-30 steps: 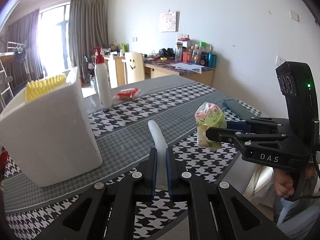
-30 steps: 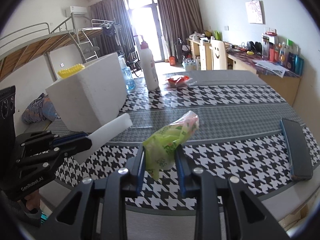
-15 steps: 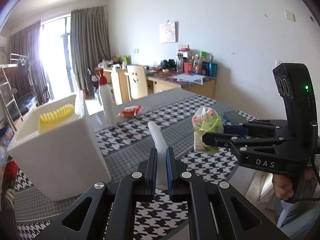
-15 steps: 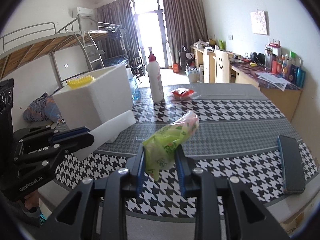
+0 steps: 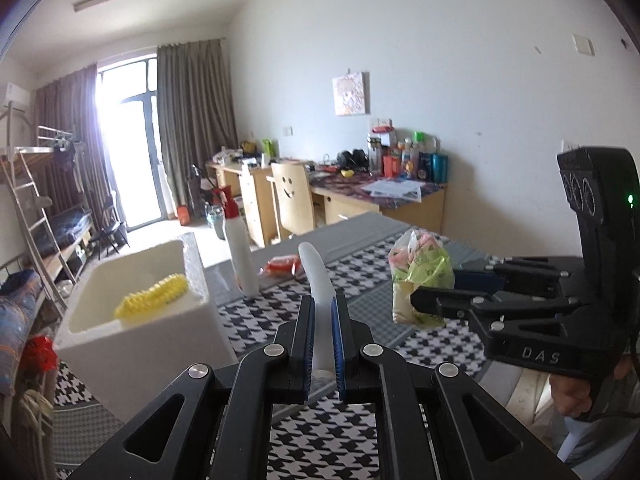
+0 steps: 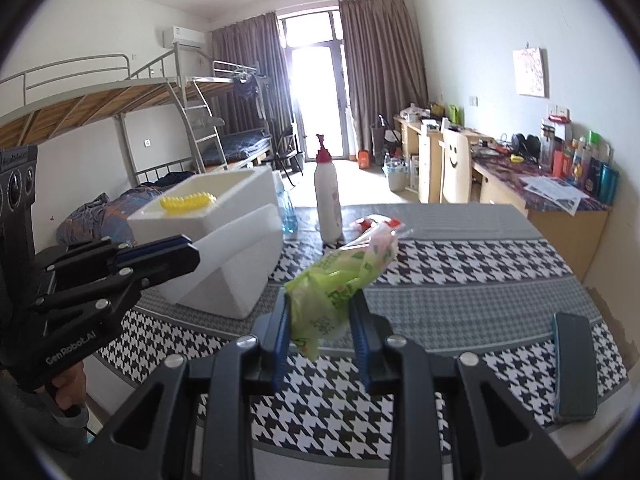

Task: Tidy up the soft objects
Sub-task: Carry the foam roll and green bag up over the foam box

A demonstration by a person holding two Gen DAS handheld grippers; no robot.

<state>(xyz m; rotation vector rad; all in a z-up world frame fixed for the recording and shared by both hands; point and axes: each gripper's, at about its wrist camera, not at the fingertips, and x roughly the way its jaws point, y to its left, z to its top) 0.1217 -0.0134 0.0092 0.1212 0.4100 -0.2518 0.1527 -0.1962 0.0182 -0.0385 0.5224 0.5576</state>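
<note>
My left gripper [image 5: 320, 310] is shut on a flat white foam piece [image 5: 317, 276] that sticks out forward, held above the table. In the right wrist view the same left gripper [image 6: 188, 258] holds the foam piece [image 6: 240, 238] in front of the white foam box [image 6: 224, 292]. My right gripper [image 6: 320, 314] is shut on a green and pink soft plastic packet [image 6: 340, 280], also off the table. From the left wrist view this right gripper [image 5: 418, 302] and its packet [image 5: 420, 266] hang to the right. A yellow spiky soft item [image 5: 154, 298] lies in the foam box [image 5: 140, 352].
On the houndstooth table [image 6: 460, 292] stand a white pump bottle [image 6: 327, 204] with a red top and a red-and-clear packet [image 6: 376, 224] behind it. A dark phone [image 6: 572, 364] lies near the right edge. Bunk beds, desks and a chair fill the room beyond.
Both grippers have risen with the foam piece and the packet still in them. The table and box now sit lower in both views, and the box's inside shows.
</note>
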